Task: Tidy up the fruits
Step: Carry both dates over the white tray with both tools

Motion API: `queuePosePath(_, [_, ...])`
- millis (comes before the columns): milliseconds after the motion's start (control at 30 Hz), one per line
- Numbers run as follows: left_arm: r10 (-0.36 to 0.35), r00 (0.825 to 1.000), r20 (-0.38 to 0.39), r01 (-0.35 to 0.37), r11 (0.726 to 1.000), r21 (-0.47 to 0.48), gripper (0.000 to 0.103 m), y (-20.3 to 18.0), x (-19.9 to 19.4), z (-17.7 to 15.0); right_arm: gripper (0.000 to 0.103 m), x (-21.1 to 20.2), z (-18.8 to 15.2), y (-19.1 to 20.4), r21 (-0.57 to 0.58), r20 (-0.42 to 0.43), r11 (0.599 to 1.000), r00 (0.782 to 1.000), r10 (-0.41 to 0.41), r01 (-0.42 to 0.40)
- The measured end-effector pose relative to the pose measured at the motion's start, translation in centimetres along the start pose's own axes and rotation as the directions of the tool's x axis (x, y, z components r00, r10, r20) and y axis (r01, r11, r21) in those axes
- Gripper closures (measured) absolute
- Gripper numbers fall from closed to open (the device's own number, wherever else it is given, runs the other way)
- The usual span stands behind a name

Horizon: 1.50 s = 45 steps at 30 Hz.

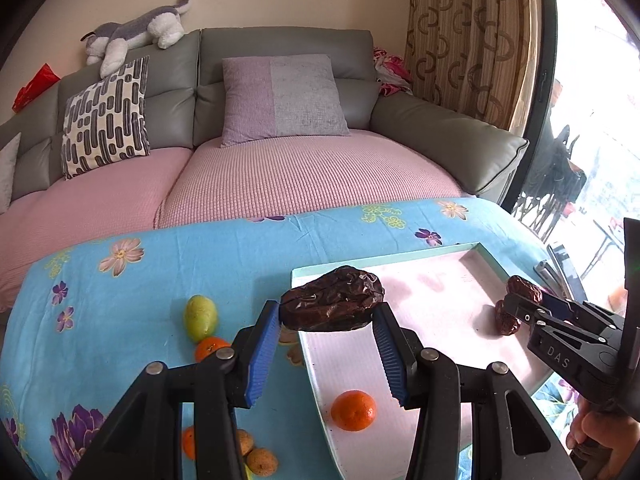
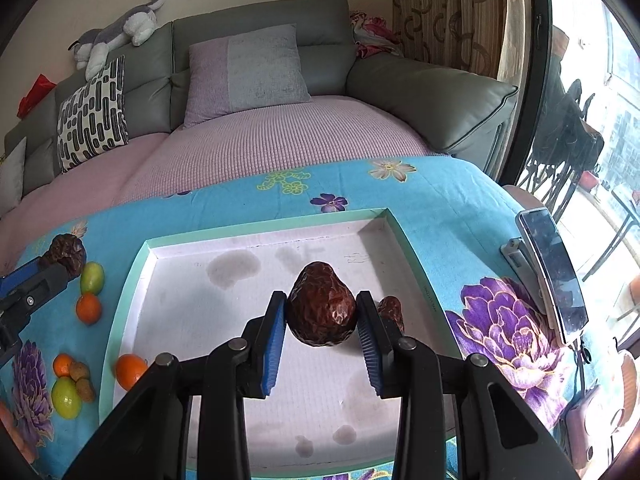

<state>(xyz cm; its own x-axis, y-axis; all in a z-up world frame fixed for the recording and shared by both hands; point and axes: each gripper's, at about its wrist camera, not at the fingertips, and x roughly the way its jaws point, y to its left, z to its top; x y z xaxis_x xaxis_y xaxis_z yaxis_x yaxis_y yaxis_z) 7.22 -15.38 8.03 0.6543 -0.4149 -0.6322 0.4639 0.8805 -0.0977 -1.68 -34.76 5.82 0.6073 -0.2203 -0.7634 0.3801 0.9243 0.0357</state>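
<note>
Fruits: I have a wrinkled dark date in each gripper, both above the tray area.
Left gripper [image 1: 328,322]: my blue pads are closed on the left date [image 1: 332,304] at its two ends; it hangs over the tray's near-left edge.
Right gripper [image 2: 322,320]: clamped on the right date [image 2: 322,306] from both sides, over the middle of the tray; I cannot tell whether it touches the floor of it.
Tray [image 2: 132,280]: pale floor with a mint rim, lying on the bench.
In the tray: a second small date [image 2: 392,310] sits just behind my right gripper's right finger; one mandarin [image 1: 354,410] lies at the near-left corner.
Bench [image 1: 168,256]: covered with a blue flowered cloth.
Loose fruit: left of the tray I see a green fruit [image 1: 200,318], with an orange one [image 1: 210,348] touching it, and more small fruit nearer me.
Phone [image 2: 554,272]: propped on a stand at the bench's right edge.
Sofa [image 1: 280,168]: beyond the bench.
</note>
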Motion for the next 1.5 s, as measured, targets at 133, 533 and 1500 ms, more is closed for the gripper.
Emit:
queuePosePath(133, [-0.008, 1.0, -0.028, 0.008, 1.0, 0.013, 0.053, -0.8, 1.4, -0.5, 0.066, 0.2, 0.1, -0.4, 0.014, 0.018, 1.0, 1.0, 0.018, -0.018])
queuePosePath(533, [-0.014, 0.998, -0.057, 0.015, 1.0, 0.02, 0.053, -1.1, 4.4, -1.4, 0.066, 2.9, -0.4, -0.4, 0.014, -0.012, 0.998, 0.999, 0.053, -0.053])
queuePosePath(1500, [0.01, 0.979, -0.202, 0.004, 0.998, 0.069, 0.053, -2.4, 8.8, -3.8, 0.066, 6.5, -2.2, -0.1, 0.009, -0.163, 0.999, 0.986, 0.044, -0.043])
